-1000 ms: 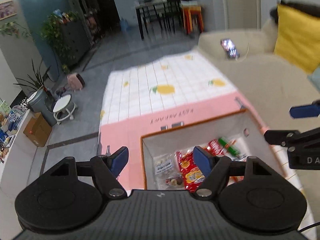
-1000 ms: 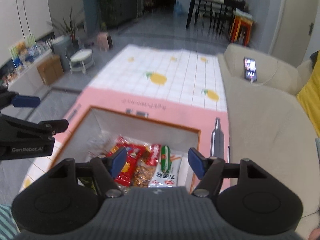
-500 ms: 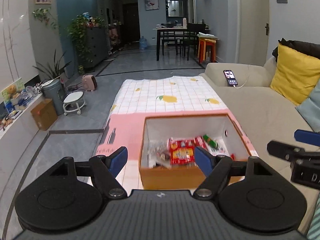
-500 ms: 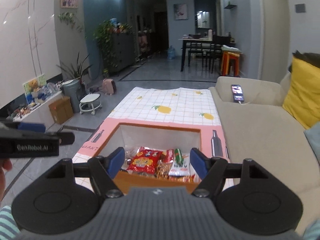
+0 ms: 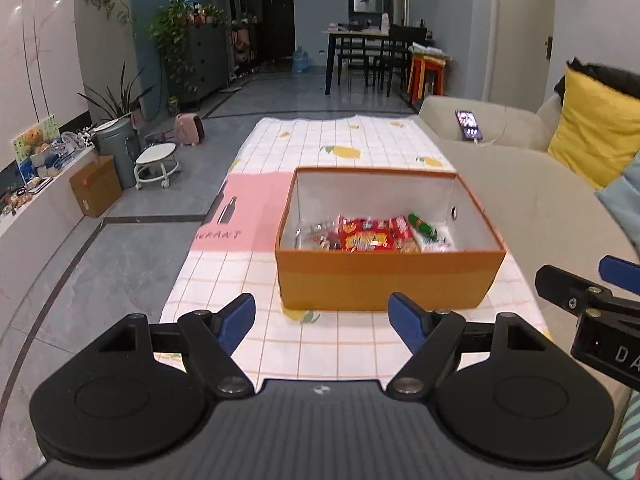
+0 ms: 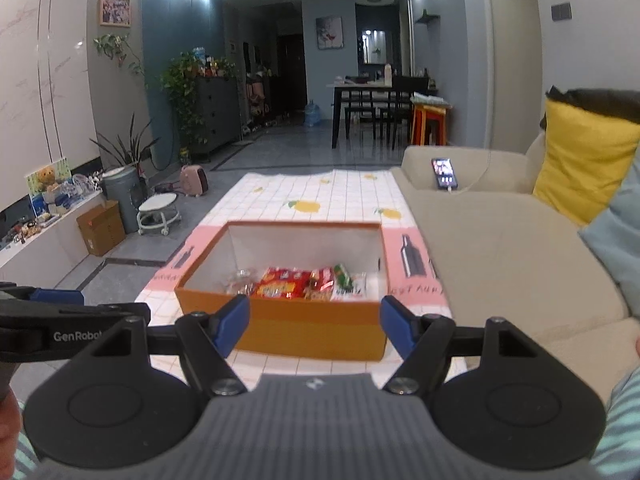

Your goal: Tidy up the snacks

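An orange cardboard box (image 5: pixel 384 280) with a white inside stands on a low table covered by a checked lemon-print cloth (image 5: pixel 352 136). Inside it lie several snack packets: a red packet (image 5: pixel 366 236), a green-and-white packet (image 5: pixel 428 232) and a clear packet (image 5: pixel 316 236). The box (image 6: pixel 312 330) and its red packet (image 6: pixel 284 284) also show in the right wrist view. My left gripper (image 5: pixel 322 318) is open and empty, held back in front of the box. My right gripper (image 6: pixel 314 326) is open and empty, level with the box's near wall.
A beige sofa (image 5: pixel 520 200) runs along the right of the table, with a yellow cushion (image 5: pixel 596 128) and a lit phone (image 5: pixel 468 124) on it. On the floor at left are a white stool (image 5: pixel 156 164), a cardboard carton (image 5: pixel 96 184) and a bin (image 5: pixel 118 148).
Both grippers have pulled back and up from above the box interior; the whole box now lies ahead of them. Both stayed open and empty.
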Demonstrator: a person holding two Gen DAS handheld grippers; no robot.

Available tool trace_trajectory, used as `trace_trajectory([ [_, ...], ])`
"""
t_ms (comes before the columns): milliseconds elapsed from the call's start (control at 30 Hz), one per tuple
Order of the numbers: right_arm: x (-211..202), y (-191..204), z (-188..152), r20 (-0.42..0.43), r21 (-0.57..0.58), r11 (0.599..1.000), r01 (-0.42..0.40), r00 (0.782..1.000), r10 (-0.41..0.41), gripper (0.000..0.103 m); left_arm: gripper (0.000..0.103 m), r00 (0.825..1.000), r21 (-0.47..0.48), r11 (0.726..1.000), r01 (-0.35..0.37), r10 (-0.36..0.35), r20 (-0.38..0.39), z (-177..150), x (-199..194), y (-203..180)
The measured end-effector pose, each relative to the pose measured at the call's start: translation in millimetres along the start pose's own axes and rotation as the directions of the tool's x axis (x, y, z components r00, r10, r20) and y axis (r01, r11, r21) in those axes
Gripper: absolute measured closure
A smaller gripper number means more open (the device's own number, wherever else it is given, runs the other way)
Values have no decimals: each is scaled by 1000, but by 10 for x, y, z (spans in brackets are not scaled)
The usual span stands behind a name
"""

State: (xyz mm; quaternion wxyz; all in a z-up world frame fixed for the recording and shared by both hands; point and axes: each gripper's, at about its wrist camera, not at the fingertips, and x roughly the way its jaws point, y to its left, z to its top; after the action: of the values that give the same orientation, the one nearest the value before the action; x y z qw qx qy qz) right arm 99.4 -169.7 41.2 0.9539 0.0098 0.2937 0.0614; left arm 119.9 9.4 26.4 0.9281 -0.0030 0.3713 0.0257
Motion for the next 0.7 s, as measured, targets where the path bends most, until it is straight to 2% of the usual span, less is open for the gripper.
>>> trace_trajectory([
  [333,169,8,-140,-47,8,1000,16,999,-15,33,14,997,21,1000,15,-14,-70,-158,131,-48],
  [700,202,12,-117,-39,6,1000,18,999,-18,33,14,996,15,1000,24,-22,-81,-150,115,-40],
])
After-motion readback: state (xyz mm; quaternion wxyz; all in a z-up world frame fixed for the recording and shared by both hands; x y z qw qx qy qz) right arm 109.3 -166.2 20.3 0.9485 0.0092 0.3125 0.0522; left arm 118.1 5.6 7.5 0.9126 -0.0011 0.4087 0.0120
